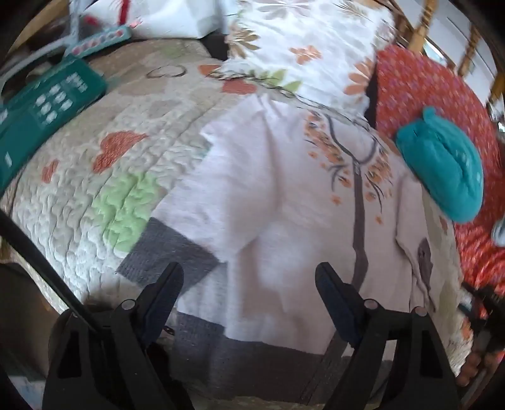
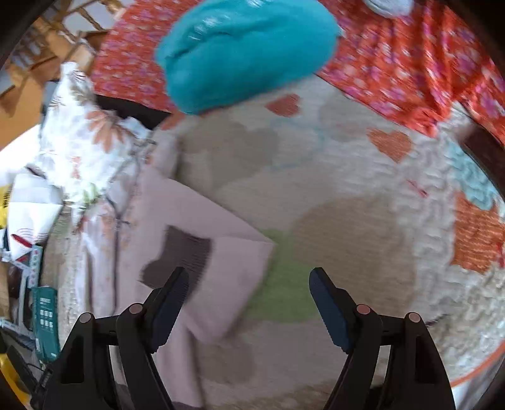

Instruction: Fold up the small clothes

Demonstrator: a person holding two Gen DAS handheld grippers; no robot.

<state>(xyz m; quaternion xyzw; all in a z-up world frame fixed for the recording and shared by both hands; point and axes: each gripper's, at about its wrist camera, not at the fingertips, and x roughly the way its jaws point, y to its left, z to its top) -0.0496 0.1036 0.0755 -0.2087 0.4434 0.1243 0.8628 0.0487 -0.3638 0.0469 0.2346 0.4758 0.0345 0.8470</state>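
A small white garment [image 1: 268, 202] with grey trim and an orange tree print lies spread on the quilted bed cover [image 1: 94, 189]. My left gripper [image 1: 249, 274] is open just above its lower hem, holding nothing. In the right wrist view the same garment [image 2: 189, 227] shows a pale folded edge and a dark patch. My right gripper [image 2: 249, 277] is open above the garment's right corner and the quilt [image 2: 347, 220], empty. A folded teal garment [image 1: 442, 167] lies to the right, and it also shows in the right wrist view [image 2: 246, 53].
A floral pillow [image 1: 300, 53] and an orange-red patterned cloth [image 1: 426, 88] lie at the far side. A green box [image 1: 44, 104] sits at the left of the bed. Wooden chair posts [image 1: 423, 28] stand behind. The orange cloth [image 2: 410, 69] is also ahead of the right gripper.
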